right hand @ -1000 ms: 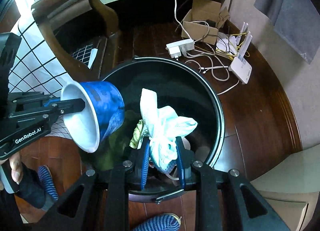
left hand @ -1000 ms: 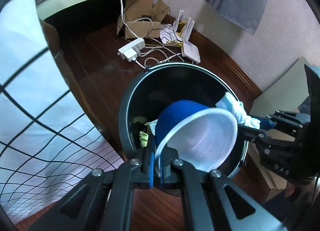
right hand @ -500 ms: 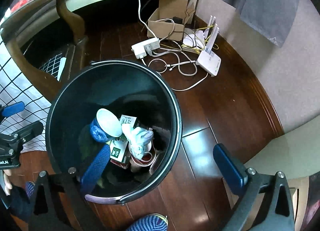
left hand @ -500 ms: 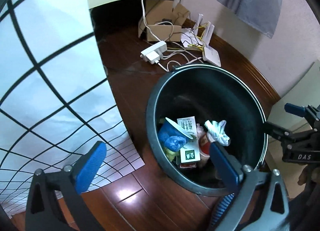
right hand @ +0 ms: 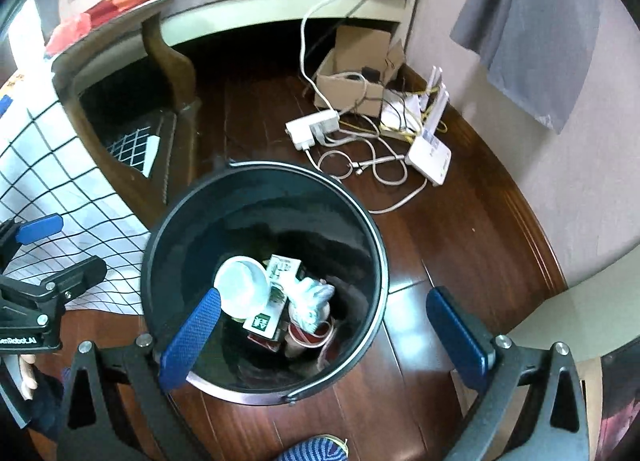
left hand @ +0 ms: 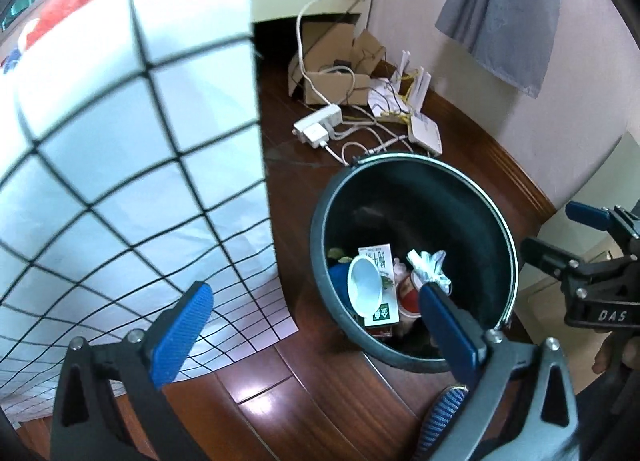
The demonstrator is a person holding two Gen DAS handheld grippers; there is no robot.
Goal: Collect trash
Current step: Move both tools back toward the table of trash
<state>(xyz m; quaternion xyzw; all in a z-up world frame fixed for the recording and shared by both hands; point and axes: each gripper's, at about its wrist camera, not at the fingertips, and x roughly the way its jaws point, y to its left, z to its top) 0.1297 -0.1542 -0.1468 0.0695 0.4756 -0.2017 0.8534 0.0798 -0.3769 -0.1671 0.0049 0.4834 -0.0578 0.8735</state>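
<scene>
A black round trash bin (left hand: pixel 496 217) (right hand: pixel 376 245) stands on the wooden floor. Inside it lie a blue cup with a white inside (left hand: pixel 363 281) (right hand: pixel 241 285), a crumpled white wrapper (left hand: pixel 428 265) (right hand: pixel 314 295), a green and white carton (left hand: pixel 380 315) (right hand: pixel 264 319) and other trash. My left gripper (left hand: pixel 316 329) is open and empty above the bin's near left side. My right gripper (right hand: pixel 324 329) is open and empty above the bin. Each gripper shows at the edge of the other's view, the right in the left wrist view (left hand: pixel 560 237) and the left in the right wrist view (right hand: pixel 52 245).
A white cloth with a black grid (left hand: pixel 120 181) (right hand: pixel 52 165) hangs over a wooden table to the left. A cardboard box (left hand: pixel 332 81) (right hand: pixel 352 81), a power strip (left hand: pixel 316 127) (right hand: pixel 312 127), cables and a white router (left hand: pixel 426 129) (right hand: pixel 430 155) lie behind the bin. A slipper (right hand: pixel 316 449) is at the bottom.
Both grippers opened and dropped the blue cup and the white wrapper into the bin. Both have risen and pulled back from the bin.
</scene>
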